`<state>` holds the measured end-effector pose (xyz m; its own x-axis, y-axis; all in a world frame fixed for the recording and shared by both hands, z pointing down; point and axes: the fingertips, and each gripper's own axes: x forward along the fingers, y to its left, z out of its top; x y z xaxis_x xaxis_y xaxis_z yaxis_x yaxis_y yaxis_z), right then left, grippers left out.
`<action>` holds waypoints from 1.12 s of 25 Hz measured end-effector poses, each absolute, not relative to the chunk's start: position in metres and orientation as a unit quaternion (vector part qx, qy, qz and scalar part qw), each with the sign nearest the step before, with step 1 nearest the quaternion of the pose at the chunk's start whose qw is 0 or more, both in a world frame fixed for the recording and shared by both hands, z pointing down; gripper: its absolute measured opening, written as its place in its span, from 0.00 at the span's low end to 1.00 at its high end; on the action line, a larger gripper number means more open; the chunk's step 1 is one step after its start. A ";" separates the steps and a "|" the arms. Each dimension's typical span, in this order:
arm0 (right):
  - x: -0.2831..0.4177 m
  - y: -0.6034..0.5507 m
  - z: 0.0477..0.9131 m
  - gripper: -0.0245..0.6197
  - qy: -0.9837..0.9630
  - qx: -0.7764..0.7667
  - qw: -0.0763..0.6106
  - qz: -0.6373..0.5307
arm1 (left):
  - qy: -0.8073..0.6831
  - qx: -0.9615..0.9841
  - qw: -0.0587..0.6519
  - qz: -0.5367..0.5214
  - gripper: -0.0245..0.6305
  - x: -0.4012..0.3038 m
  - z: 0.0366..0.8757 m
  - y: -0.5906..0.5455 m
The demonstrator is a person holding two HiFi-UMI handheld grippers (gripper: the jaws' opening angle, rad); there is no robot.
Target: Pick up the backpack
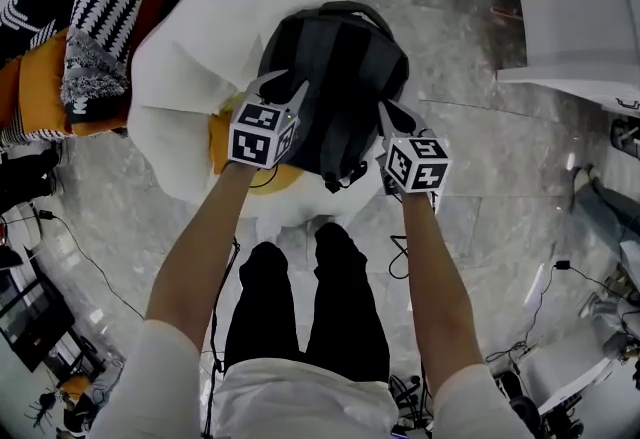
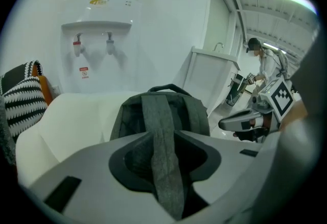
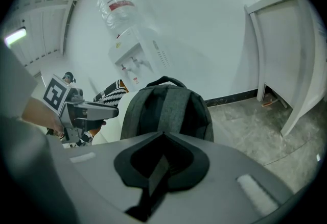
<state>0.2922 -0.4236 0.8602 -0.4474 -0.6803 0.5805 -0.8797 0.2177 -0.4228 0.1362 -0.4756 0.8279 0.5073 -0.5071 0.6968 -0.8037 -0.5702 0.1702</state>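
Here, left fingers (image 2: 76,177) parted around grey strap (image 2: 163,156) of backpack (image 1: 335,77), right fingers (image 3: 245,167) clamped on dark strap (image 3: 156,177).

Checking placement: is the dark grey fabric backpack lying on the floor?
No, the dark grey fabric backpack stands on the white cushioned seat.

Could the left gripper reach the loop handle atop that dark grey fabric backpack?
Probably yes. The left gripper is at the near side of the dark grey fabric backpack; nothing blocks the loop handle at its far top. A grey shoulder strap lies between its open jaws, though.
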 end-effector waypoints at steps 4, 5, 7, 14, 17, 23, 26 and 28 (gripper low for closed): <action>0.292 -0.429 0.877 0.14 -0.771 0.501 0.131 0.370 | -0.402 0.824 0.252 0.309 0.29 0.131 0.848 -0.486; 0.292 -0.430 0.880 0.14 -0.772 0.501 0.129 0.369 | -0.402 0.823 0.251 0.314 0.31 0.129 0.852 -0.487; 0.290 -0.431 0.886 0.19 -0.773 0.500 0.126 0.370 | -0.398 0.822 0.250 0.322 0.35 0.126 0.860 -0.487; 0.288 -0.444 0.899 0.27 -0.776 0.501 0.111 0.367 | -0.383 0.831 0.258 0.310 0.41 0.128 0.869 -0.493; 0.289 -0.452 0.895 0.31 -0.780 0.500 0.097 0.363 | -0.374 0.840 0.260 0.295 0.43 0.135 0.864 -0.499; 0.285 -0.465 0.886 0.38 -0.792 0.489 0.078 0.357 | -0.359 0.851 0.252 0.289 0.43 0.147 0.860 -0.509; 0.285 -0.475 0.883 0.39 -0.796 0.486 0.069 0.354 | -0.354 0.855 0.257 0.278 0.43 0.153 0.857 -0.516; 0.283 -0.481 0.880 0.39 -0.798 0.484 0.063 0.354 | -0.352 0.856 0.260 0.275 0.43 0.157 0.855 -0.520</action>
